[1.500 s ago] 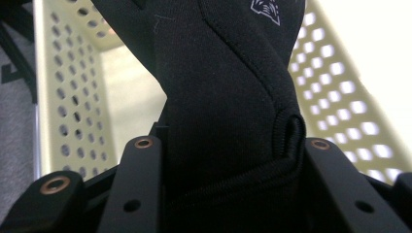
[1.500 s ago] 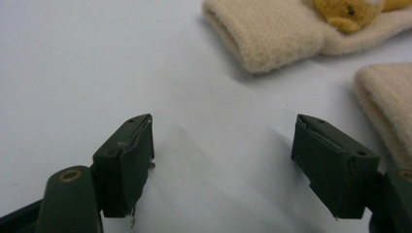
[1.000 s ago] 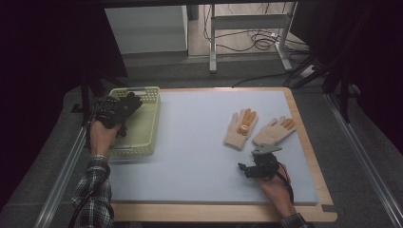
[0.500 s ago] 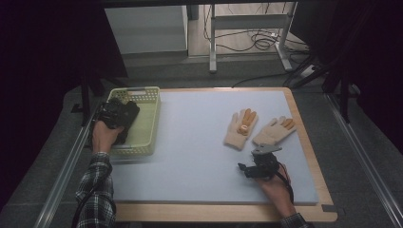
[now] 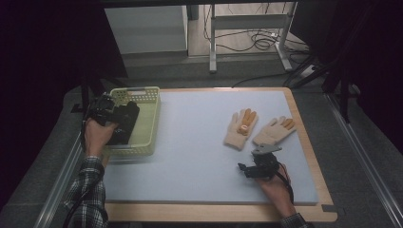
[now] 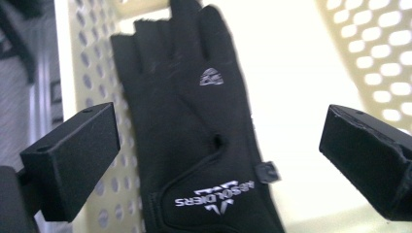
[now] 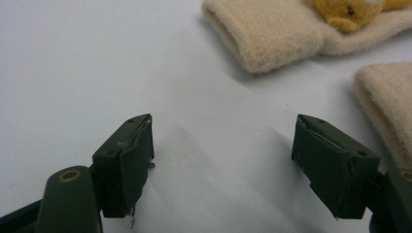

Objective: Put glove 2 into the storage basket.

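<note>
Looks part done: black glove [image 6: 194, 141] lies in the yellow basket [image 5: 148, 121] under the left gripper [image 6: 214, 160], jaws spread and empty; two beige knit gloves [image 5: 241, 129] remain on the mat, just ahead of the right gripper [image 7: 223, 160], also spread, holding nothing.

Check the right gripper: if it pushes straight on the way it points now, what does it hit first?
Probably the cuff of the beige glove with the bear patch, straight ahead past bare blue mat. The right gripper is open; the second beige glove lies off to the side. Depth is uncertain.
</note>
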`<state>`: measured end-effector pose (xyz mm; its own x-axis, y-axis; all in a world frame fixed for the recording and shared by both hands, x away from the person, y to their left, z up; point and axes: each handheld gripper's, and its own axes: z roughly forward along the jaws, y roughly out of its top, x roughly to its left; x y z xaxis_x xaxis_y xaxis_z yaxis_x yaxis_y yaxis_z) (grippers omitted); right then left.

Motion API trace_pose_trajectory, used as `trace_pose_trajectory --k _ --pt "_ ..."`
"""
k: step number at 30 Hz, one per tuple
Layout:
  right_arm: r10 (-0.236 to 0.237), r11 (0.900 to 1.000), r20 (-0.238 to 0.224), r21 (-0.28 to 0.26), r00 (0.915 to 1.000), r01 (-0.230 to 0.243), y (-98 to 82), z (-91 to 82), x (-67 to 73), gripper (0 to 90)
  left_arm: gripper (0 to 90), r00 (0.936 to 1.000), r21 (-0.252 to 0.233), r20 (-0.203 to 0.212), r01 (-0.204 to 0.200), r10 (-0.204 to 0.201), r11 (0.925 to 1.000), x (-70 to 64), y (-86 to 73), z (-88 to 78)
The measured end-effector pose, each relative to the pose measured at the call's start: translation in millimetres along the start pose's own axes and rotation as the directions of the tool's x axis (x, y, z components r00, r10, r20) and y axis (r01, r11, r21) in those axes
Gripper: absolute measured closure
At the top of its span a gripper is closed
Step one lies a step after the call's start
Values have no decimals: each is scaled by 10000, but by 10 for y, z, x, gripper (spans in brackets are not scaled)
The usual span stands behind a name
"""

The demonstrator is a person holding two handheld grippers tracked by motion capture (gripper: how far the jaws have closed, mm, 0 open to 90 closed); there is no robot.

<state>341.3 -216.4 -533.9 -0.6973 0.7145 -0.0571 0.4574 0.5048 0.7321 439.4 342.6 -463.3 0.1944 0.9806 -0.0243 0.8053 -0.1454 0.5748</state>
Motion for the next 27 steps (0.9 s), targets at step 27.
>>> trace_pose_trajectory --k 27 --pt "3 10000 37 31 10000 -3 1 -1 0 221 0 9541 -2188 2126 -1639 2109 9619 -657 -145 -329"
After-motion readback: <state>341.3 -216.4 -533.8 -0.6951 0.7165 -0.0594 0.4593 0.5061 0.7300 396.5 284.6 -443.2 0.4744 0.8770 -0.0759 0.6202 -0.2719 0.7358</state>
